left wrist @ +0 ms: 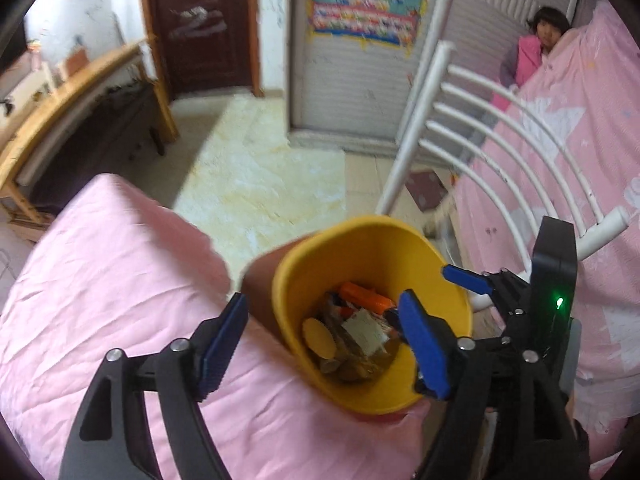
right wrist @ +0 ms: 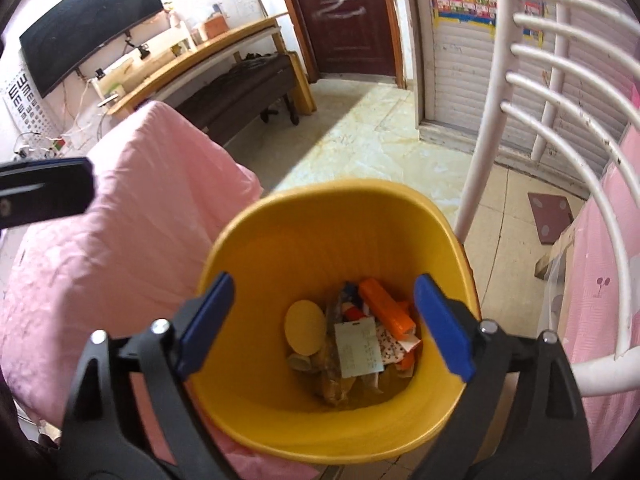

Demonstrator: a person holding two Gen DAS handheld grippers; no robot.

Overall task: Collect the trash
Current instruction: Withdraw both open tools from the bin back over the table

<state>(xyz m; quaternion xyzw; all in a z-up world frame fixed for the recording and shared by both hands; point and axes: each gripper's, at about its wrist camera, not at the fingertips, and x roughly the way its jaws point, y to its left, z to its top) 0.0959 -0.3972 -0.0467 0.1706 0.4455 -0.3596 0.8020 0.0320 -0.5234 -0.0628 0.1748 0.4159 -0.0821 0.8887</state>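
Note:
A yellow bin (left wrist: pixel 360 248) stands on the floor between two pink beds. It holds trash: an orange piece (right wrist: pixel 386 308), a round tan disc (right wrist: pixel 305 327) and a pale card (right wrist: pixel 358 348). In the right wrist view my right gripper (right wrist: pixel 326 324) hangs open over the bin (right wrist: pixel 320 232), with nothing between its blue pads. My left gripper (left wrist: pixel 324 346) is open too and holds nothing. Its left finger is over the bed edge and its right finger is over the bin's mouth. One fingertip (left wrist: pixel 466 278) of the right gripper shows at the bin's right rim.
A pink-covered bed (left wrist: pixel 100 280) lies to the left of the bin, and a white rail (left wrist: pixel 500 152) with a second pink bed to the right. A person in pink (left wrist: pixel 536 52) leans at the far end. A wooden desk (right wrist: pixel 208 56), a brown door (right wrist: pixel 344 12) and tiled floor (right wrist: pixel 380 140) lie beyond.

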